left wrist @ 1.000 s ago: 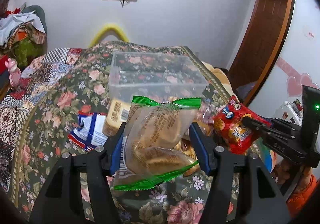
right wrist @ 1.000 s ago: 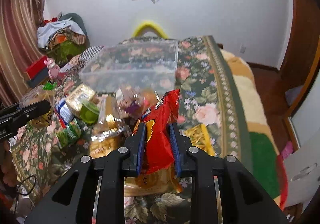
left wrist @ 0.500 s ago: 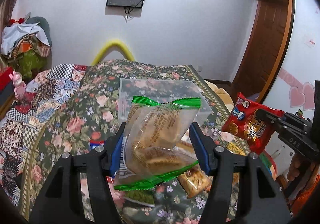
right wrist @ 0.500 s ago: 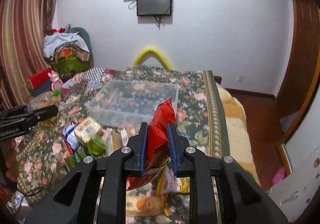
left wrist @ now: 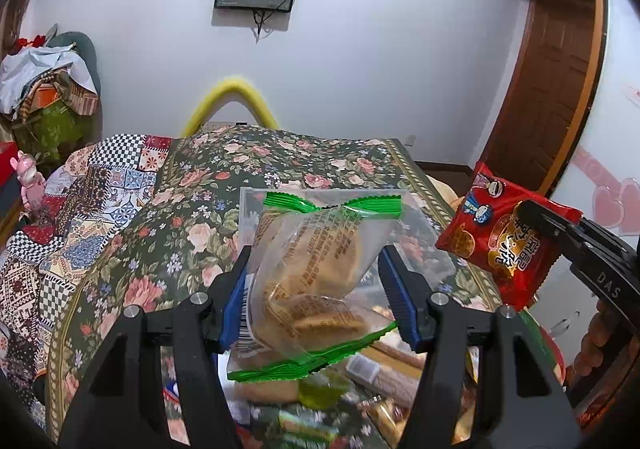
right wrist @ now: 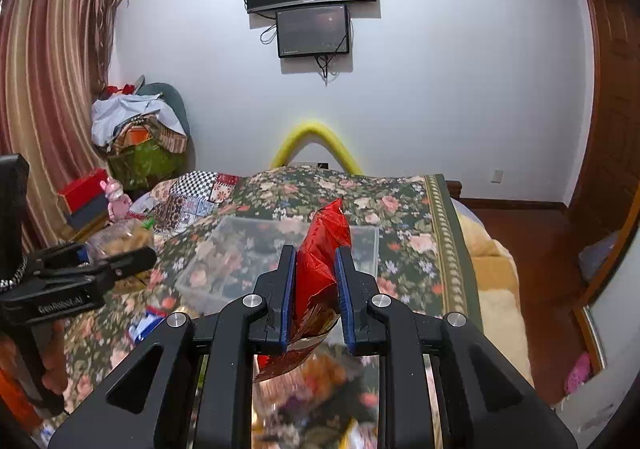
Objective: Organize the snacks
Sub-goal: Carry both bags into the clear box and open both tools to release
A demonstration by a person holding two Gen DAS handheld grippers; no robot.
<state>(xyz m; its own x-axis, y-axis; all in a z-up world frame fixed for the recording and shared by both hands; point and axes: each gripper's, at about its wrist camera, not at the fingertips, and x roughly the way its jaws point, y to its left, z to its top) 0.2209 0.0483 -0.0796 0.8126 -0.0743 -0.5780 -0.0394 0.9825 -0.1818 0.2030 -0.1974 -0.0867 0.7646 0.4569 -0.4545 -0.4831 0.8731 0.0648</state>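
Note:
My left gripper is shut on a clear bag of biscuits with green edges, held in the air above the bed. My right gripper is shut on a red snack packet; that packet also shows at the right of the left wrist view. A clear plastic box sits on the floral bedspread ahead of both grippers, partly hidden behind the bags; its rim also shows in the left wrist view. Several loose snacks lie blurred on the bed below the grippers.
The floral bedspread covers the bed, with a patchwork quilt at the left. A pile of clothes and a curtain stand at the left. A wooden door is at the right.
Both grippers have risen with their packets, away from the snack pile. The box and loose snacks now sit lower and farther in both views.

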